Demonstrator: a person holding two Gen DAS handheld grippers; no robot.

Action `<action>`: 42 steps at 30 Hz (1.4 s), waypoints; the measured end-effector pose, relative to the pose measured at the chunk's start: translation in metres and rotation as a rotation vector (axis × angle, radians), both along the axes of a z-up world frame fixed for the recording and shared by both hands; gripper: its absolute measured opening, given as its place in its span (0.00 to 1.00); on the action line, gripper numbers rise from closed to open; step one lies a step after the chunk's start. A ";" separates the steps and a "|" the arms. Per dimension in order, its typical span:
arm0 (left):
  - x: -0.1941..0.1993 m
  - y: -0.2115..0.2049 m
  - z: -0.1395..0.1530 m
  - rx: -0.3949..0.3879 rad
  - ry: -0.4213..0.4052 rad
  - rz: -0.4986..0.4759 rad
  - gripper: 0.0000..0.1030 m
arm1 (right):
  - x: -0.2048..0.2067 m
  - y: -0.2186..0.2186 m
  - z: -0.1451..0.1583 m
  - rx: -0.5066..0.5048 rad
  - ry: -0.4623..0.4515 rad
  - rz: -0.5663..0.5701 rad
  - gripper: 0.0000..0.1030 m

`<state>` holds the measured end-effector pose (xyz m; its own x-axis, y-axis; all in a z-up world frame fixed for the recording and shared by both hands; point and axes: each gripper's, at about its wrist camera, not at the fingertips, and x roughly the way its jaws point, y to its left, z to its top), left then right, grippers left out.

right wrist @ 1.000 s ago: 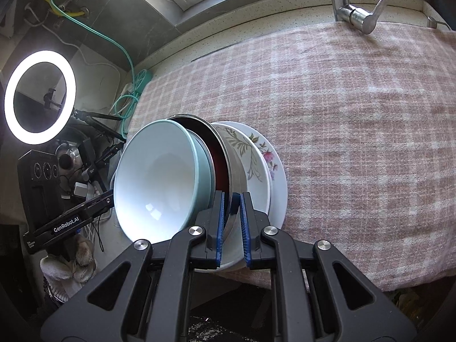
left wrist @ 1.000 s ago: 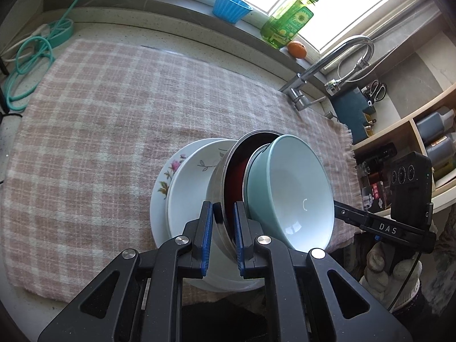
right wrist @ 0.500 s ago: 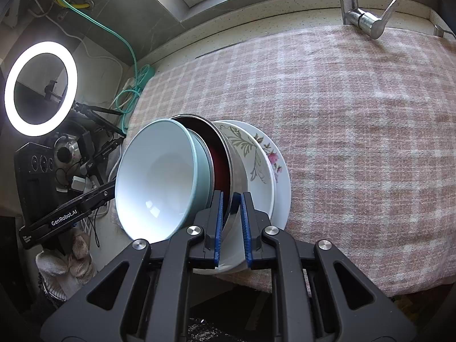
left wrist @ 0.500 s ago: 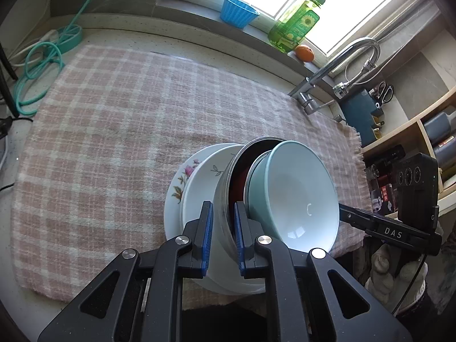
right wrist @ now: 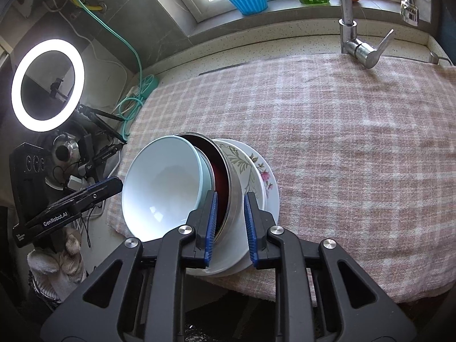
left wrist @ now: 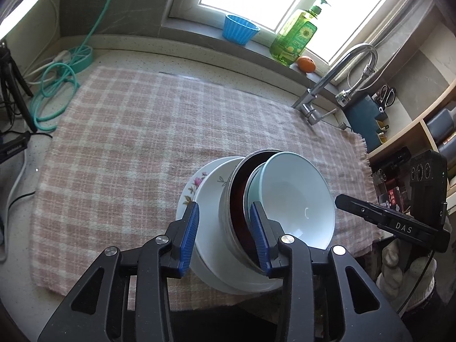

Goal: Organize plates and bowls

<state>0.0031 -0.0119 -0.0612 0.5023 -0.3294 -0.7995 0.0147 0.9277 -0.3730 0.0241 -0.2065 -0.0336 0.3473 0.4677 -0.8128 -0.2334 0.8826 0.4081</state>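
Both tongs pinched the round steel bowl a second ago; now the left gripper and right gripper are opening, rim between their parted pads. It holds a pale blue ceramic bowl, atop flowered white plates at the pink checked cloth's near edge; open cloth beyond.

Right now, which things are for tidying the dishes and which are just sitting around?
For the job: flowered plates, metal bowl, pale blue bowl, left gripper, right gripper.

Just lying about: blue cup, soap bottle, orange, tap, green hose, ring light.
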 end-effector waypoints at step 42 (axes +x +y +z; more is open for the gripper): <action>-0.052 -0.028 0.053 0.208 -0.196 0.031 0.76 | -0.066 -0.013 0.066 -0.064 -0.349 -0.091 0.84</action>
